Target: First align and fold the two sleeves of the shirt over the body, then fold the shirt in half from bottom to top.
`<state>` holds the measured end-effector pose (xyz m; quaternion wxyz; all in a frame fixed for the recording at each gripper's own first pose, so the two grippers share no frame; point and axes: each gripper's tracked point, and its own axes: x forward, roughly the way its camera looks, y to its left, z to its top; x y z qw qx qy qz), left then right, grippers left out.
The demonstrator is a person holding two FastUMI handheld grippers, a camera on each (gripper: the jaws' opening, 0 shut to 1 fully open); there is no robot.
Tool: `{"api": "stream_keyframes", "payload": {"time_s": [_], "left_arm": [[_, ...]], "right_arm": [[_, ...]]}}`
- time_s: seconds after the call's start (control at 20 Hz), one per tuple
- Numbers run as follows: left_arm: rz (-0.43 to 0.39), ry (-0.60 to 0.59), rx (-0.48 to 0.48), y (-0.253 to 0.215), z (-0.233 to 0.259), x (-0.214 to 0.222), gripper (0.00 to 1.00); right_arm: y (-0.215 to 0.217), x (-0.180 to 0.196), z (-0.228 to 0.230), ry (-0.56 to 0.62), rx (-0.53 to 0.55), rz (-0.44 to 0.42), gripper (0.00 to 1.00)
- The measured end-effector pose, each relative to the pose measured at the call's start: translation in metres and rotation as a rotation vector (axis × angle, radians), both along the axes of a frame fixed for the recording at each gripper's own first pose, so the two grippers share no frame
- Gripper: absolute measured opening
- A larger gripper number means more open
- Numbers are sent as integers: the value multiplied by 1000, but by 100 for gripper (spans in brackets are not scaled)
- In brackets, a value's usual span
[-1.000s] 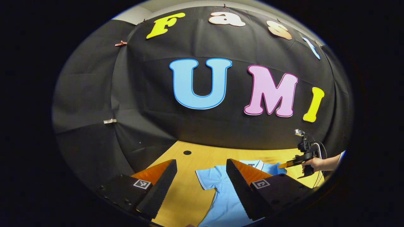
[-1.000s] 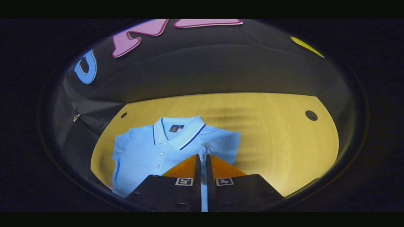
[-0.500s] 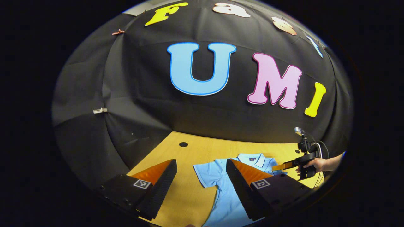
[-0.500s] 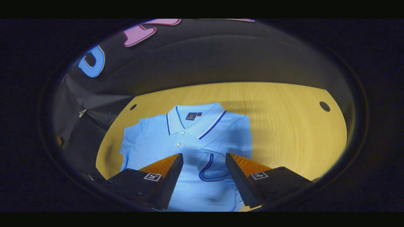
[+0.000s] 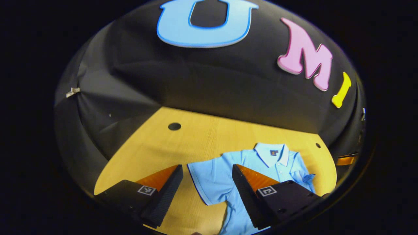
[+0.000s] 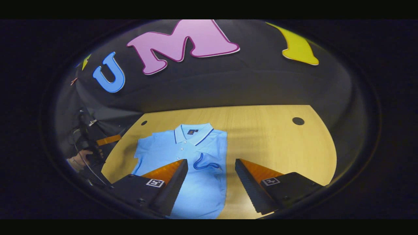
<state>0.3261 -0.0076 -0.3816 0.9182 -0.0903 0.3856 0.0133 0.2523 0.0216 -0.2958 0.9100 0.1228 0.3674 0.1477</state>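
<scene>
Light-blue polo shirt (image 6: 183,156) flat on the wooden table (image 6: 277,143), collar toward the far edge. One sleeve (image 6: 209,164) already across the body. Left tool (image 5: 205,182) gaping over the spread sleeve (image 5: 209,179), seemingly poised to pinch. Right tool (image 6: 210,178) gaping, empty.

The right sleeve (image 6: 209,163), which was pinched between the closed fingers of the right gripper (image 6: 211,169) a second ago, has been released and is now laid folded over the body of the light blue polo shirt (image 6: 183,153), its dark-trimmed cuff curled on the chest. The right gripper's jaws have been opened wide and drawn back above the shirt. The left gripper (image 5: 207,176) has been tipped downward and brought over the spread left sleeve (image 5: 209,179), jaws apart as before.
</scene>
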Motion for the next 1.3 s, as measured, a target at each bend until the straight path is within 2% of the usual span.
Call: {"api": "stream_keyframes", "payload": {"time_s": [0.2, 0.5, 0.6, 0.65, 0.85, 1.0, 1.1, 1.3], "left_arm": [[-8, 142, 50, 7, -62, 19, 97], [-21, 305, 91, 2, -106, 11, 97], [-37, 273, 100, -2, -112, 20, 98], [-50, 258, 104, -4, -106, 21, 89], [-103, 247, 108, -27, -103, 24, 9], [-147, 134, 52, -47, -71, 41, 7], [-224, 80, 17, -72, -47, 44, 7], [-388, 48, -32, -124, -13, 36, 6]], "right_arm": [[-39, -37, -10, 41, -33, -55, 92], [-62, -58, -29, 103, -28, -111, 92], [-60, -56, -29, 100, -24, -111, 92], [-59, -56, -28, 98, -14, -111, 92], [-60, -54, -29, 96, 6, -112, 92], [-57, -55, -30, 93, -2, -104, 92], [-56, -55, -29, 88, -4, -101, 92], [-44, -55, -26, 76, 2, -84, 92]]}}
